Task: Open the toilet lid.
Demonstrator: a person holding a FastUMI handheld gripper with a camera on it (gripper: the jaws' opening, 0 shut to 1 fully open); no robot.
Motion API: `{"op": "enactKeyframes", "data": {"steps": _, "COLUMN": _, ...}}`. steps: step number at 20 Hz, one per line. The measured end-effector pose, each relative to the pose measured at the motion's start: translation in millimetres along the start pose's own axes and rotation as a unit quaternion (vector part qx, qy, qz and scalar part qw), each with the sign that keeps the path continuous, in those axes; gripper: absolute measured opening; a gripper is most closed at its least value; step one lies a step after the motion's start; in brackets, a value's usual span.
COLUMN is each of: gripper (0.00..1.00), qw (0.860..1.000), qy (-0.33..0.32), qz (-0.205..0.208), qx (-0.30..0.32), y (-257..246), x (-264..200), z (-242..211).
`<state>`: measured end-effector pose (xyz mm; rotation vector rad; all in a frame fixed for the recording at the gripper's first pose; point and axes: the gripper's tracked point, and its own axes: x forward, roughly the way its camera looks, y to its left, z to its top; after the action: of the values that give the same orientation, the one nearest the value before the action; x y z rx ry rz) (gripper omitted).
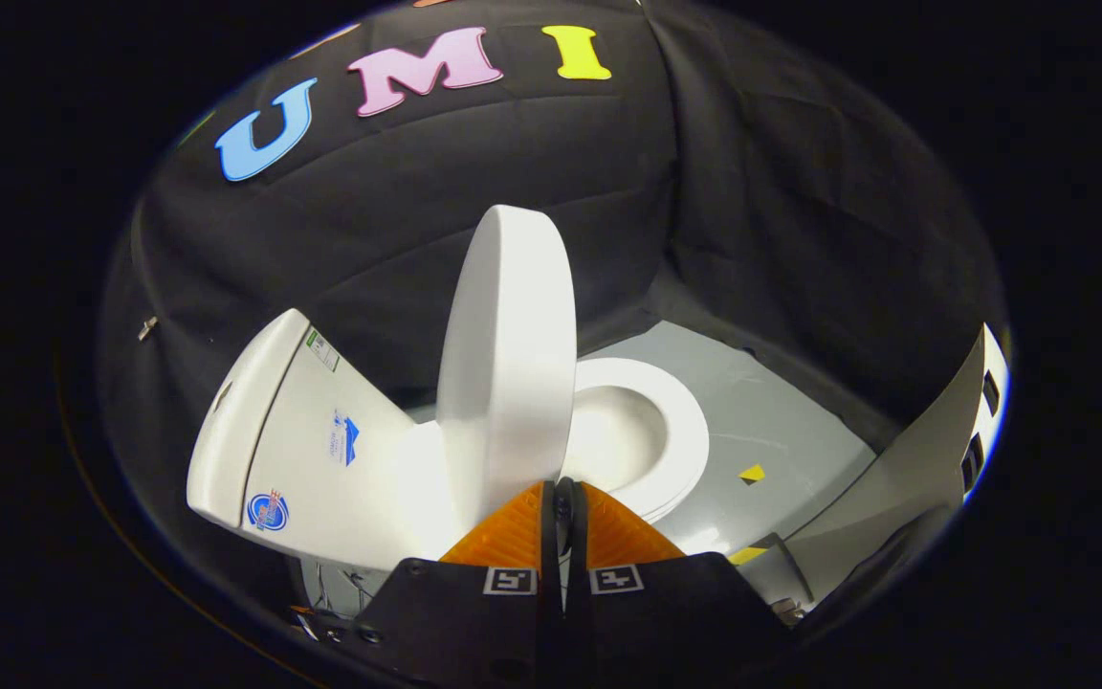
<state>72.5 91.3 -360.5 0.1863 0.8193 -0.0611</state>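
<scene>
The toilet lid stood raised almost upright, just ahead of your tongs, with the seat ring and bowl open to one side and the tank to the other. The tongs' fingers were pressed together, pinching nothing, their tips at the lid's lower edge. The lid looked rigid, smooth and likely slippery; you would do better pushing its rim than pinching it. A grey floor lay beyond.
</scene>
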Motion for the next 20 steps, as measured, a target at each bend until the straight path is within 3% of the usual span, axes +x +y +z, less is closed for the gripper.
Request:
{"op": "enactKeyframes", "data": {"steps": 7, "gripper": 0.06, "qw": 0.998, "qy": -0.04, "qz": -0.008, "qx": -0.05, "y": 63.3, "x": -28.2, "z": 5.9}}
{"op": "enactKeyframes", "data": {"steps": 20, "gripper": 0.07, "qw": 0.989, "qy": -0.084, "qz": 0.014, "qx": -0.123, "y": 175.1, "x": -51.0, "z": -11.8}}
